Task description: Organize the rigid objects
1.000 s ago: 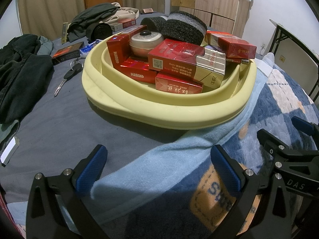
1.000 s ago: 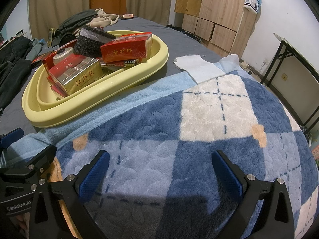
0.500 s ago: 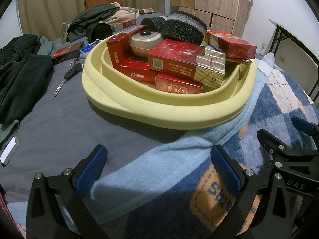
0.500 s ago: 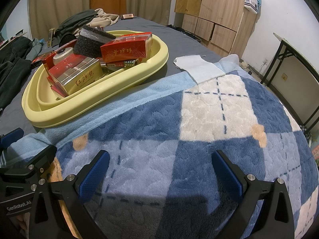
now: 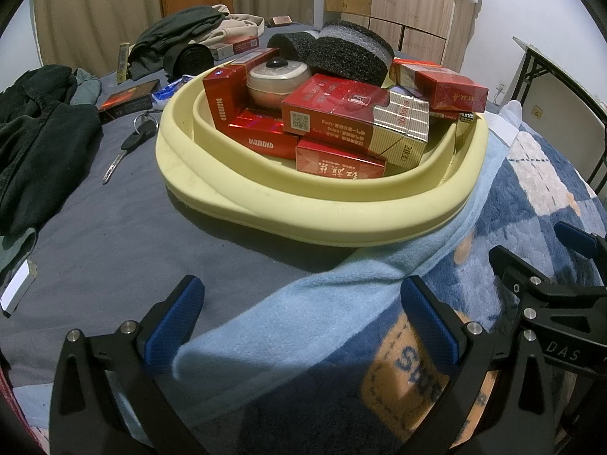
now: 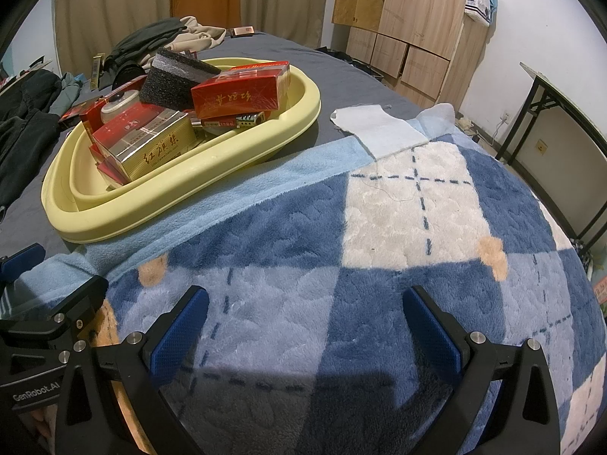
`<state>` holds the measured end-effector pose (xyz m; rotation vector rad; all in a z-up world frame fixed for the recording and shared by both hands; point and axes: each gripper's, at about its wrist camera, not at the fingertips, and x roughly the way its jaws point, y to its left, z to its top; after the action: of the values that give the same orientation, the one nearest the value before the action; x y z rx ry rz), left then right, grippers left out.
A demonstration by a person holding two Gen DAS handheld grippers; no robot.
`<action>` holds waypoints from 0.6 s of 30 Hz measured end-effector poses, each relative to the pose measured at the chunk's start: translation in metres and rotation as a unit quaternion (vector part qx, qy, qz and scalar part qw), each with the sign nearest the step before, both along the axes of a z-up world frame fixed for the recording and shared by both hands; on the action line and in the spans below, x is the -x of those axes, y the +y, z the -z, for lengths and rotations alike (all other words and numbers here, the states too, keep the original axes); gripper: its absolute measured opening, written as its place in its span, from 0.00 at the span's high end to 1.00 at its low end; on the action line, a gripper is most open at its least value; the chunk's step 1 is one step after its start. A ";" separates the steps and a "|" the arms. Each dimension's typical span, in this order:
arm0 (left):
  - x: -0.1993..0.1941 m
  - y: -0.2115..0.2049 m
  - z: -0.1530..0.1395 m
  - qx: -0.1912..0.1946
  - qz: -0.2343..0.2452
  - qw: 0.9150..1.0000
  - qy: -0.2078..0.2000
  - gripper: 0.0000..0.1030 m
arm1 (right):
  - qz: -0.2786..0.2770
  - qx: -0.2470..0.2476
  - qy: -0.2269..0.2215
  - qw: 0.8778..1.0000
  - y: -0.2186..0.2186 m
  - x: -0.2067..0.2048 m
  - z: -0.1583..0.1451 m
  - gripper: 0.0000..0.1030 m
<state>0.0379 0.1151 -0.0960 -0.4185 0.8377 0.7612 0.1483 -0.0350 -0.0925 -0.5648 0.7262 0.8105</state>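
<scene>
Grippers sit nearest in both views, each empty with its blue-padded jaws spread wide. The left gripper (image 5: 299,311) hovers low over the pale blue hem of a fleece blanket (image 5: 531,197) where it meets the grey bedsheet (image 5: 95,235); the right gripper (image 6: 305,320) hangs just beside it, over the blanket's blue and cream checks, and neither touches anything.

Just beyond the hem rests a pale yellow oval basin (image 5: 303,216), its near edge on the blanket border and the rest on the sheet. Piled inside are the rigid objects: a red carton (image 5: 337,163) with gold characters at the front, a red and gold carton (image 5: 353,121) lying across it, two red DIAMOND cartons (image 5: 242,113) at the left, one upright and one flat, a round cream jar with a dark knob (image 5: 279,81) behind them, black foam blocks (image 5: 349,53) at the back and further red cartons (image 5: 440,83) at the right. From the right wrist view a lighter (image 6: 248,118) shows under the uppermost red carton.

Left of the basin, on the sheet, lie a key with a ring (image 5: 129,142), a dark red box (image 5: 127,100) and a heap of dark clothing (image 5: 34,136). More clothes (image 5: 189,34) are piled at the far end, before curtains and a wooden wardrobe (image 6: 413,19).
</scene>
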 end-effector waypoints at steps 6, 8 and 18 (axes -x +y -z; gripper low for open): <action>0.000 0.000 0.000 0.000 0.000 1.000 0.000 0.00 | 0.000 0.000 0.000 1.000 0.000 0.000 0.000 0.00; 0.000 0.000 0.000 0.000 0.000 1.000 0.000 0.00 | 0.000 0.000 0.000 1.000 0.000 0.000 0.000 0.00; 0.000 0.000 0.000 0.000 0.000 1.000 0.000 0.00 | 0.000 0.000 0.000 1.000 0.000 0.000 0.000 0.00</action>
<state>0.0379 0.1153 -0.0961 -0.4182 0.8382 0.7615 0.1486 -0.0352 -0.0925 -0.5654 0.7259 0.8103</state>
